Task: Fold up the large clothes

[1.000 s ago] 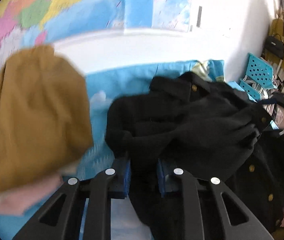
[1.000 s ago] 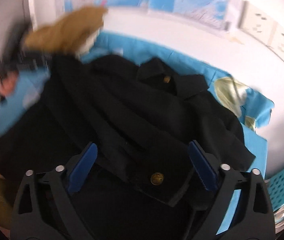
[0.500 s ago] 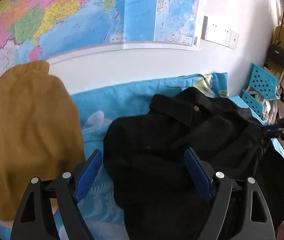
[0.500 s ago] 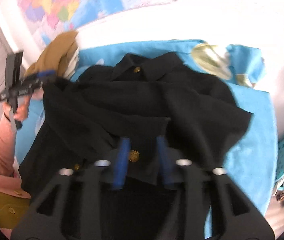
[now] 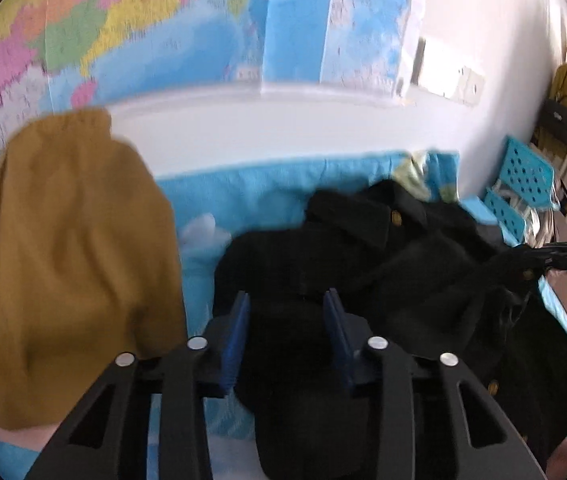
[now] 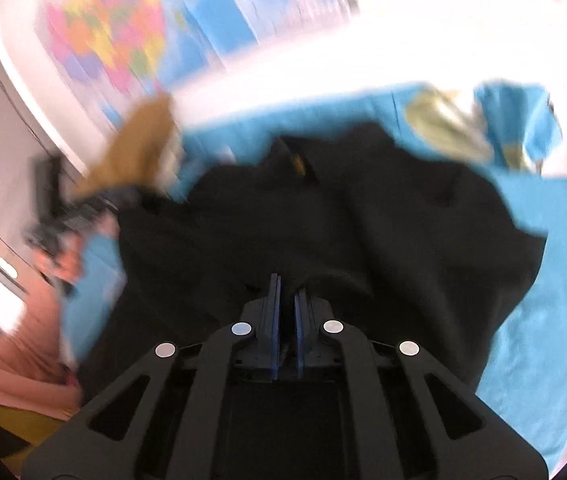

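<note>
Black coat bunched on blue sheet; right gripper jaws pinch its cloth, left gripper jaws half-open around a fold.

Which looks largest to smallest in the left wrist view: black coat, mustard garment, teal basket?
1. black coat and mustard garment: similar; the garment is nearer the camera, so unsure.
2. teal basket: clearly smallest.

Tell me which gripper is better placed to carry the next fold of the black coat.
Probably the right gripper: its jaws look nearly shut on the black coat. The left gripper straddles a coat fold, jaws apart, not yet clamped.
</note>
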`<action>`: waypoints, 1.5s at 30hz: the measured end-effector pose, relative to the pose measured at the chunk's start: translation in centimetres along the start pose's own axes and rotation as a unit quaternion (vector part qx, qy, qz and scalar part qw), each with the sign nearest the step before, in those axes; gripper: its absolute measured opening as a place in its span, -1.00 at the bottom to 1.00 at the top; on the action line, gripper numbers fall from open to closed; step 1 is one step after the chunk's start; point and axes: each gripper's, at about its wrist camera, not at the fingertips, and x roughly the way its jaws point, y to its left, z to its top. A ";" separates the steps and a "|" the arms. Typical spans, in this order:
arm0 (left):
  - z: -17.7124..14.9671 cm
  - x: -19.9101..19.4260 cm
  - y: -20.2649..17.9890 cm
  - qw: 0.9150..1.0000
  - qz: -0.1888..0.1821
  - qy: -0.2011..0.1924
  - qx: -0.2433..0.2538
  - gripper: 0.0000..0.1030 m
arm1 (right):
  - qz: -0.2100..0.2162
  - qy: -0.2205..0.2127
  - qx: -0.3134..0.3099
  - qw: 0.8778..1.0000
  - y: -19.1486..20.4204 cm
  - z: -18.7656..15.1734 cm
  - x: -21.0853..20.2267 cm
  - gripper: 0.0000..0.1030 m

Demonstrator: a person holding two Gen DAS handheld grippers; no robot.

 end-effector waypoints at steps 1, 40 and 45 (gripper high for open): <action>0.7 -0.3 -0.2 1.000 0.000 -0.011 -0.002 -0.30 | 0.006 -0.029 0.008 1.000 -0.1 0.7 -1.7 -0.89; -0.5 3.2 -7.4 0.992 0.101 0.003 0.072 0.46 | -0.162 -0.056 0.086 0.981 -7.0 -2.2 -3.8 -0.01; -1.6 5.9 -9.1 0.989 0.092 0.033 0.107 0.46 | -0.193 -0.071 -0.015 0.979 -2.2 -1.8 -3.4 0.08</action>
